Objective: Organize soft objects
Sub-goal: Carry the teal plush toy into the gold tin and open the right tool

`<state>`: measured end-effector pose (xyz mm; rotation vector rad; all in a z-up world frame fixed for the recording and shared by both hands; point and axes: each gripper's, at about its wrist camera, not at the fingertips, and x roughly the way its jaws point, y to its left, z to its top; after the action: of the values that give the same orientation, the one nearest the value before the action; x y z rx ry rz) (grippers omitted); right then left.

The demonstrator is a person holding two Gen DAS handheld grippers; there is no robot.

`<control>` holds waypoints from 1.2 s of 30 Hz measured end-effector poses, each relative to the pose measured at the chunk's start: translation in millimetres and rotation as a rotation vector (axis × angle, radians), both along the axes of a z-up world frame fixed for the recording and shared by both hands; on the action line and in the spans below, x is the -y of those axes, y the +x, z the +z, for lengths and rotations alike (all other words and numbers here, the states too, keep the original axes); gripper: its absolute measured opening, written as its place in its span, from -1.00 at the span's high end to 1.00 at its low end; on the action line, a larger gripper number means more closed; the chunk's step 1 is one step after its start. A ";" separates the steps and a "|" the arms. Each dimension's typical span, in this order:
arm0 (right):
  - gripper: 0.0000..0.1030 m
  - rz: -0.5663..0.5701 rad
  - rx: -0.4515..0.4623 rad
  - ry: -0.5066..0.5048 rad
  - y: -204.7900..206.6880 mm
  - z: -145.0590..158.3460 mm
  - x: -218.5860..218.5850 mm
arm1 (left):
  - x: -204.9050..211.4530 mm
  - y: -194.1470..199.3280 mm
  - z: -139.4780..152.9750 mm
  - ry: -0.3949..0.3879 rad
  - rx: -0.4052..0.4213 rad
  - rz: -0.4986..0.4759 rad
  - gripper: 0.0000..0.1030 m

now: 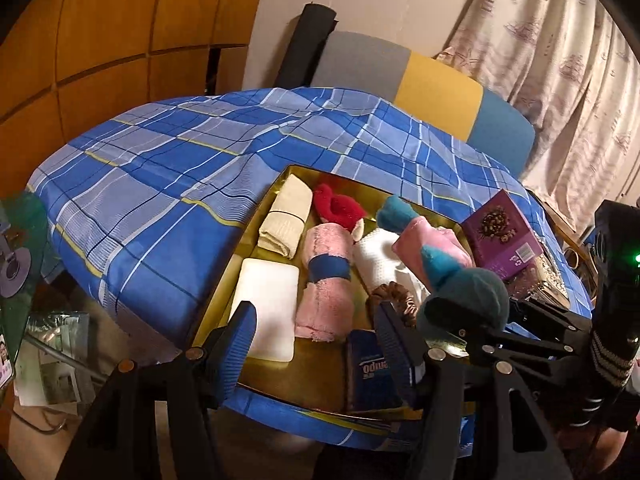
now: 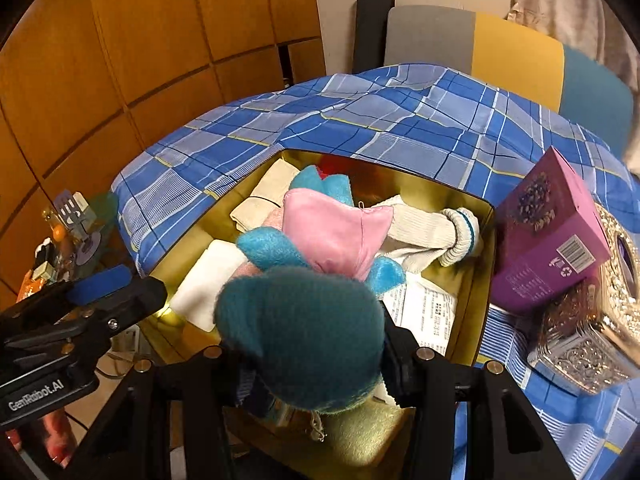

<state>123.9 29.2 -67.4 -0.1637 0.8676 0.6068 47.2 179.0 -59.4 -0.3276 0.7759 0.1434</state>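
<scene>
Gripping a teal and pink plush toy point(image 2: 304, 320) by its rounded teal end, the right gripper point(image 2: 308, 360) hangs it over the gold box point(image 2: 486, 264), presumably to drop it in with the other soft things. Rolled towels point(image 1: 324, 280), a red plush point(image 1: 338, 208) and a white sock point(image 2: 432, 232) already lie packed there, so free floor is scarce. The left gripper point(image 1: 316, 336) waits beside it over the box's near end, jaws wide and holding nothing, likely keeping clear.

fuzzy plush toy point(image 2: 304, 332), glossy gold box point(image 2: 486, 240), checked cloth point(image 1: 160, 168).
</scene>
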 end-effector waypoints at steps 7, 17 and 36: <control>-0.01 -0.005 0.011 -0.018 3.8 -2.9 -2.4 | 2.6 -1.0 3.2 0.058 -0.005 0.029 -0.21; -0.04 -0.041 -0.041 -0.059 26.4 -29.3 -10.9 | -2.1 -0.9 6.4 0.086 -0.009 0.104 -0.21; -0.39 -0.072 -0.130 0.133 -3.1 -18.9 34.9 | 13.6 1.2 15.8 0.243 -0.014 0.169 -0.21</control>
<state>120.8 -5.7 -86.3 0.0279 0.9517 0.6105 48.4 165.4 -43.7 -0.1610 0.7350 0.3961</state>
